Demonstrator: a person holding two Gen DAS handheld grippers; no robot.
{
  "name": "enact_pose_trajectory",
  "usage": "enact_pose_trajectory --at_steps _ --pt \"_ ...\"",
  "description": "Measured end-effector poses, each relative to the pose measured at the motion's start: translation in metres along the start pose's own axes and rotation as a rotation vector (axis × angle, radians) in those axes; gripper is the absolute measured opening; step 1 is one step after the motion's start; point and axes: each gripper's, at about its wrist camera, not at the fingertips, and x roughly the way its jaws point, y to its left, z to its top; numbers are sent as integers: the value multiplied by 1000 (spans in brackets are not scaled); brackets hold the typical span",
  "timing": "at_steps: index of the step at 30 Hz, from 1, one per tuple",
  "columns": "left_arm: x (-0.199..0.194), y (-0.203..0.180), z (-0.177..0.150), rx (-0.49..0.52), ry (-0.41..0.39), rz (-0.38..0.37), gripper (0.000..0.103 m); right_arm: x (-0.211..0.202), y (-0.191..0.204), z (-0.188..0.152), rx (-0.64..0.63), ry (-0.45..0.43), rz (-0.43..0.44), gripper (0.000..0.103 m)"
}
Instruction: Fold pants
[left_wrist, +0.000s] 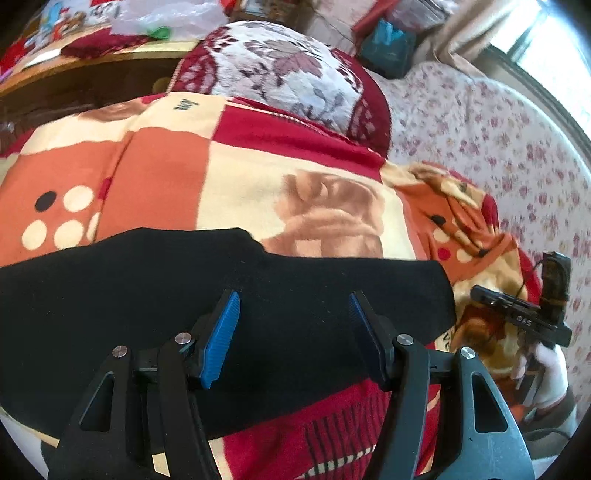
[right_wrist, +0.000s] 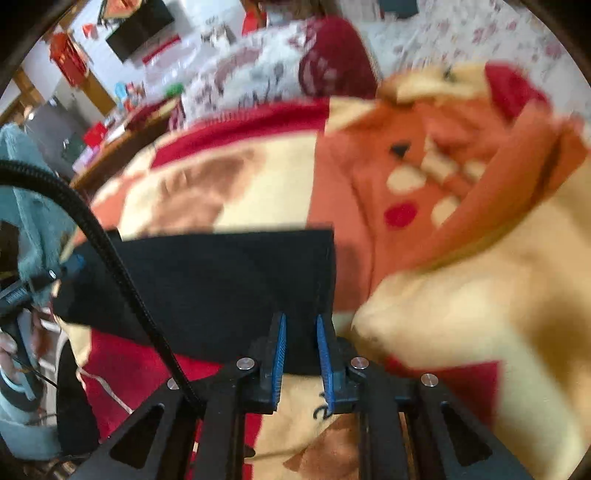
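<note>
The black pants (left_wrist: 221, 288) lie as a broad dark band across the lower middle of the left wrist view, spread over a patterned blanket (left_wrist: 229, 177) of orange, cream and red blocks. The left tool (left_wrist: 293, 306) hovers over the cloth with its blue pads (left_wrist: 221, 339) set wide apart and nothing between them. At the right edge of that view the right tool (left_wrist: 524, 317) shows from outside, near the pants' end, gripped by a white-gloved hand (left_wrist: 546, 373).

In the right wrist view (blurred) the pants (right_wrist: 221, 288) fill the centre-left as a folded dark slab. The right tool (right_wrist: 300, 321) has its pads (right_wrist: 277, 354) drawn narrow at the near right corner of the cloth, with fabric lying between them; whether they actually pinch it I cannot tell. A floral pillow (left_wrist: 288, 74) sits at the upper middle beyond the blanket.
</note>
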Motion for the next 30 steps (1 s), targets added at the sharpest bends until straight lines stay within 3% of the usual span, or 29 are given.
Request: enact_pose_trajectory --at_steps 3,5,9,11,16,19,25,30 --pt "-3 11 4 -27 -10 19 61 -7 12 13 -14 -59 95 20" --pt "-4 18 6 -33 -11 31 61 -2 28 21 -18 -75 227 21" --pt "-6 26 10 -24 -14 49 61 34 85 43 -58 -50 546 32" --pt "-7 30 11 -6 -10 59 61 59 117 55 -90 -14 629 33" --pt "-15 37 7 63 -37 146 61 122 183 76 -157 128 702 33" --pt "-27 48 1 47 -76 179 61 155 202 83 -145 218 692 33" --pt "-35 79 -13 -42 -76 203 61 191 196 92 -13 322 818 34" --pt "-40 93 -19 -101 -77 187 61 181 173 99 24 276 771 34"
